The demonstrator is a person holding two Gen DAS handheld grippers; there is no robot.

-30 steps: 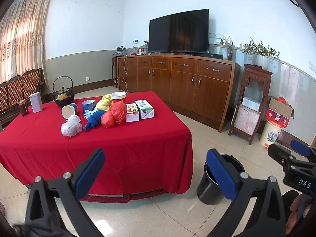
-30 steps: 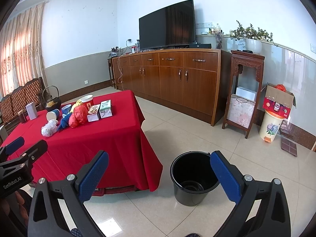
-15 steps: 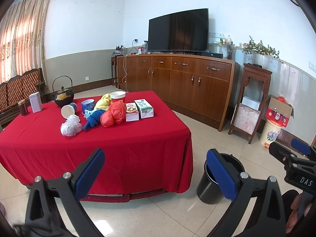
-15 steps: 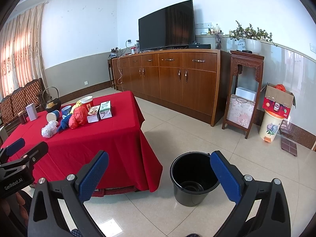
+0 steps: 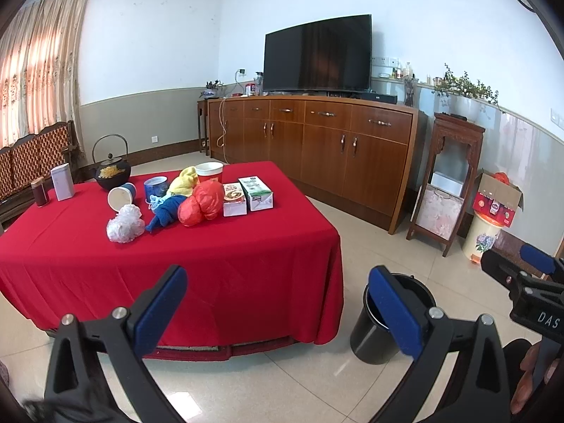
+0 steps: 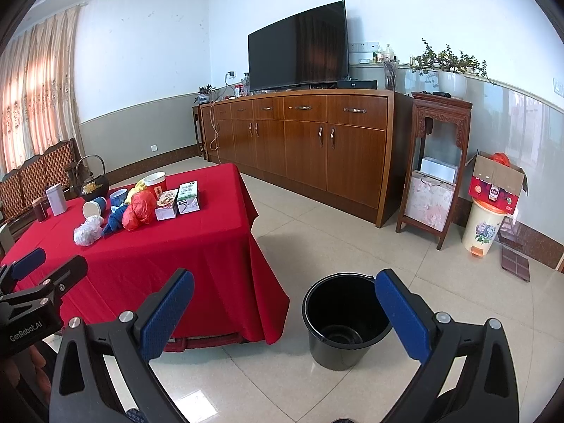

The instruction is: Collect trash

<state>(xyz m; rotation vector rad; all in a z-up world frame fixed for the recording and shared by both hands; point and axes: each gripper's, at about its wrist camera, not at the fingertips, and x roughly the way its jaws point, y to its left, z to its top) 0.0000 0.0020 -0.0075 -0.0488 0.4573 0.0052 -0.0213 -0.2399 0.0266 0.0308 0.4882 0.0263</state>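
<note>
Bare tiled floor [image 6: 317, 239] lies open ahead of the right gripper [image 6: 282, 312], only the black bucket [image 6: 343, 320] standing close before it. The red-clothed table [image 5: 211, 264] blocks the left gripper [image 5: 278, 308] straight ahead.

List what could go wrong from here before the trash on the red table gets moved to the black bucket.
1. The black bucket stands on the floor apart from the red table, so light pieces like the white crumpled bag may drop on the way.
2. The trash is bunched: grabbing the red plastic bag could drag the blue cloth or nudge the cartons.
3. The iron kettle and tin are likely not trash. Both tongs, left and right, are open and empty.
</note>
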